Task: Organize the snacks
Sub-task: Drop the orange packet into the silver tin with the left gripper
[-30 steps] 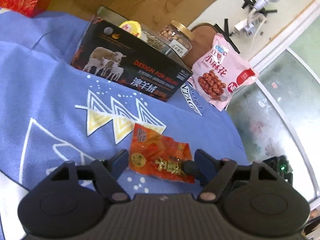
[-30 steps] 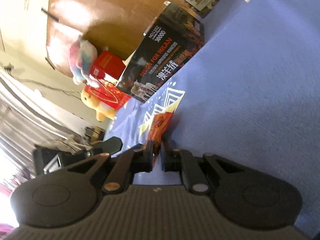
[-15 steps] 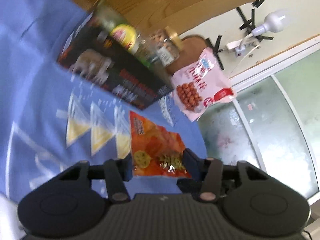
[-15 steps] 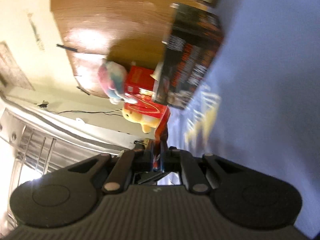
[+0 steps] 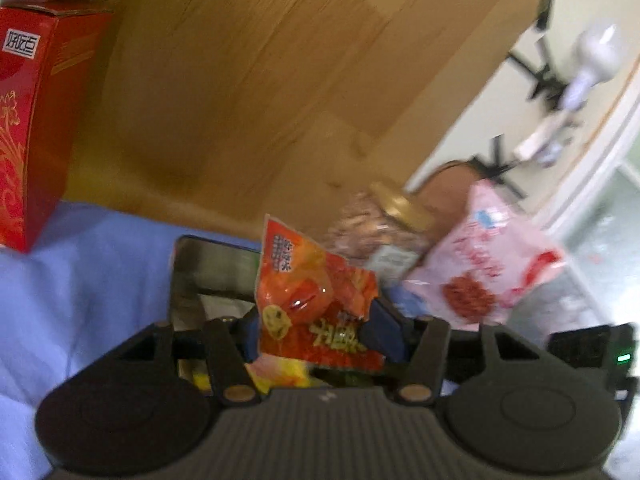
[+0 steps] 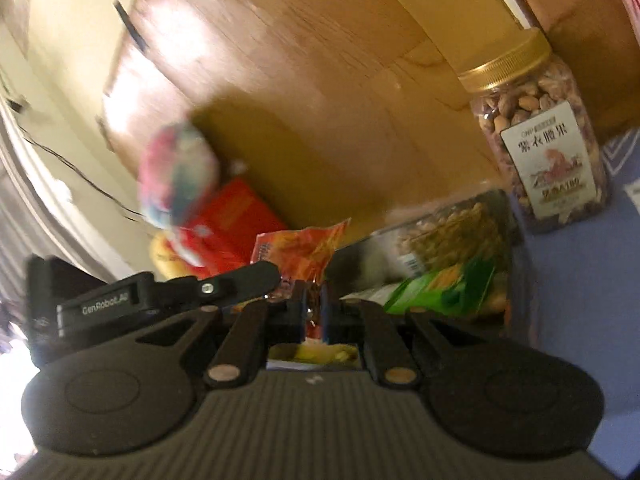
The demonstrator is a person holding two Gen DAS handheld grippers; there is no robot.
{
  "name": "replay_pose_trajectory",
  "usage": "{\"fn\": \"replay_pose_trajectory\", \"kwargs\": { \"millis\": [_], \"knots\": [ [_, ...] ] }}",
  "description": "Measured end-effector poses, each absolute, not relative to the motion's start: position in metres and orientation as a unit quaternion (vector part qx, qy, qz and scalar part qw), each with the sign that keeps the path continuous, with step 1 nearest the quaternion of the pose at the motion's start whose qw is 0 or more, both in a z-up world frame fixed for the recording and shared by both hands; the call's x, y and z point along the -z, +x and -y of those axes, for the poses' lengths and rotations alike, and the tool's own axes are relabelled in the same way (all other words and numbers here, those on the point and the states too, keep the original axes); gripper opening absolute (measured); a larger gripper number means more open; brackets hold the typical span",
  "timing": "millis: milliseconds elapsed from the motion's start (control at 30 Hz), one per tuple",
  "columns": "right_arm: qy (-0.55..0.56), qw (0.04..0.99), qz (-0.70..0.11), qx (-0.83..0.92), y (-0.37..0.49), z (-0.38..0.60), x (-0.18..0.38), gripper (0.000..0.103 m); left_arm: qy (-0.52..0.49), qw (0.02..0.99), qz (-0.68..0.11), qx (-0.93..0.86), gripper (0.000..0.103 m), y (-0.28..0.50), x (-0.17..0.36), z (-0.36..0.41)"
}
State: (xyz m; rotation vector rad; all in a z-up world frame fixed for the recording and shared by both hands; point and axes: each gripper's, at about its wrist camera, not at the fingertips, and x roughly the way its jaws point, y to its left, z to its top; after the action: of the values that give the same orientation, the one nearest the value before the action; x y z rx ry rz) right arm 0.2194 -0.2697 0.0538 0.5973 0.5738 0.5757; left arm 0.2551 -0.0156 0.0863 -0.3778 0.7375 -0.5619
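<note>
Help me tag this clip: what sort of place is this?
Probably a bedroom at home: snacks lie on a blue bedsheet against a wooden headboard, with a plush toy beside it.

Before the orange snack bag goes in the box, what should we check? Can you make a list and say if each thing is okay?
1. Right gripper pinching the orange snack bag: ok, shut on the bag's edge.
2. Left gripper around the bag: cannot tell how firm; its jaws are opening, with the bag between them.
3. Bag lifted off the blue cloth: ok, it hangs above the open box.
4. Room in the box: cannot tell; a green packet and a clear tub of nuts already sit inside.
5. Nut jar upright and out of the way: ok, it stands beyond the box.
</note>
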Motion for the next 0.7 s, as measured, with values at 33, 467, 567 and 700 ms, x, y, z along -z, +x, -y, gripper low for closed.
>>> {"fn": "replay_pose_trajectory", "kwargs": {
  "millis": [33,467,567,700],
  "knots": [
    [0.273,0.881,-0.279,-0.267,0.223,0.266,-0.051,0.012,-0.172,0.879,-0.36,0.261,0.054,0.259,-0.082,0.019],
    [0.263,0.914,-0.22,-0.216,0.169,0.288,-0.058,0.038,-0.144,0.907,-0.328,0.221,0.079,0.21,-0.1,0.006],
    [0.276,0.918,-0.195,-0.208,0.134,0.295,-0.059,0.038,-0.134,0.919,-0.31,0.203,0.079,0.181,-0.11,0.001],
    [0.283,0.928,-0.164,-0.18,0.084,0.297,-0.053,0.045,-0.082,0.939,-0.286,0.174,0.089,0.135,-0.118,0.016]
  ]
}}
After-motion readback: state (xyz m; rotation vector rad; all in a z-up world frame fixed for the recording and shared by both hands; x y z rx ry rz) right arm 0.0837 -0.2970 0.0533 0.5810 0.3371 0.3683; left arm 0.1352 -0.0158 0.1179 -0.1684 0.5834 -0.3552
